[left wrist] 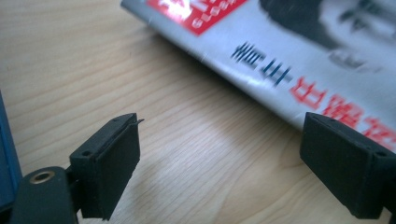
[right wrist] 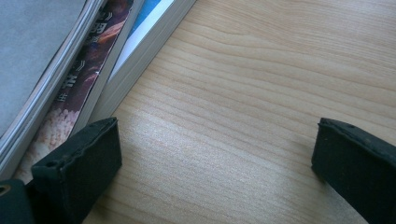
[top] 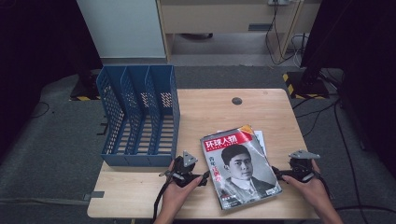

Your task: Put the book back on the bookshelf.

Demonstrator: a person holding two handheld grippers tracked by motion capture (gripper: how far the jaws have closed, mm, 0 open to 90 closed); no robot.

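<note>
Both grippers flank the magazine stack (top: 240,169) near the surface's front edge, left gripper (top: 204,178) at its spine, right gripper (top: 275,172) at its open edge, jaws apart, likely poised to lift it toward the blue file rack (top: 137,116) at the left edge

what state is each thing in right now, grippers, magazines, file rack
left gripper: open, jaws empty, at the stack's left edge
right gripper: open, jaws empty, at the stack's right edge
top magazine: closed, flat, cover up, on the stack
lower magazines: closed, flat, stacked under it
file rack: upright on the table, slots empty
table: bears the rack and the stack
</note>
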